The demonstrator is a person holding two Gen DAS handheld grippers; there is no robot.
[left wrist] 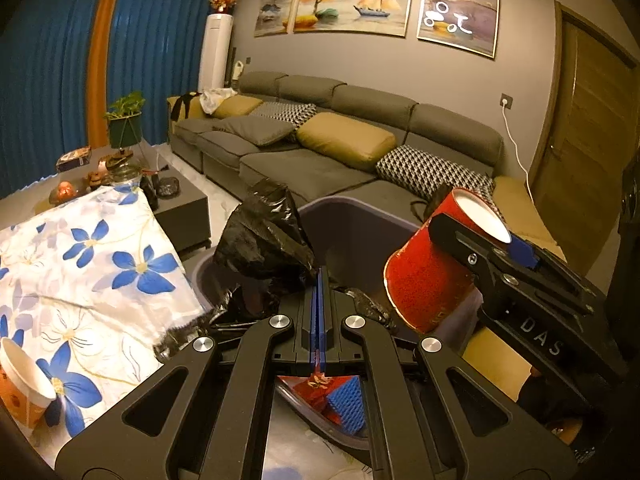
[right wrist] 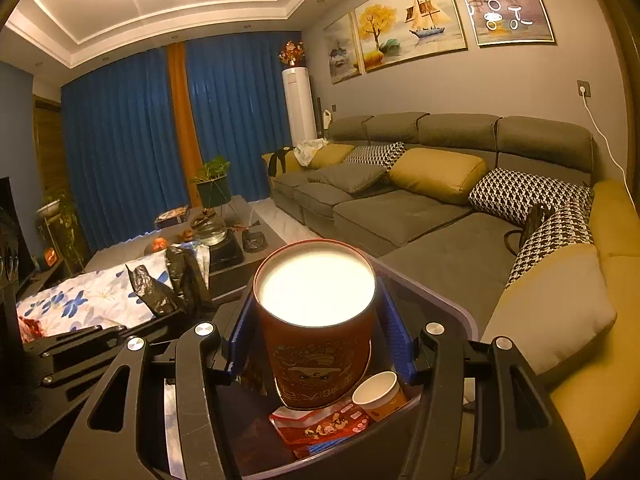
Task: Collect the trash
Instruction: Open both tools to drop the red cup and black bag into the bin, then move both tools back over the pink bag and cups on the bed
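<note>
Right gripper [right wrist: 316, 344], you are clamping jaws on light, crushable red cup [right wrist: 316, 320] above bin [right wrist: 452, 300]; left gripper [left wrist: 320, 308] jaws are closing together at nine o'clock.

**Red cup over the bin**

A red paper cup [left wrist: 430, 268], white inside, hangs tilted above the grey bin [right wrist: 460, 304]. The black bag [left wrist: 264, 236] is crumpled at the bin's left rim. Inside lie a small orange cup [right wrist: 378, 394] and a red wrapper [right wrist: 320, 424]. Another orange cup [left wrist: 24, 384] lies on the floral tabletop [left wrist: 100, 280].
</note>
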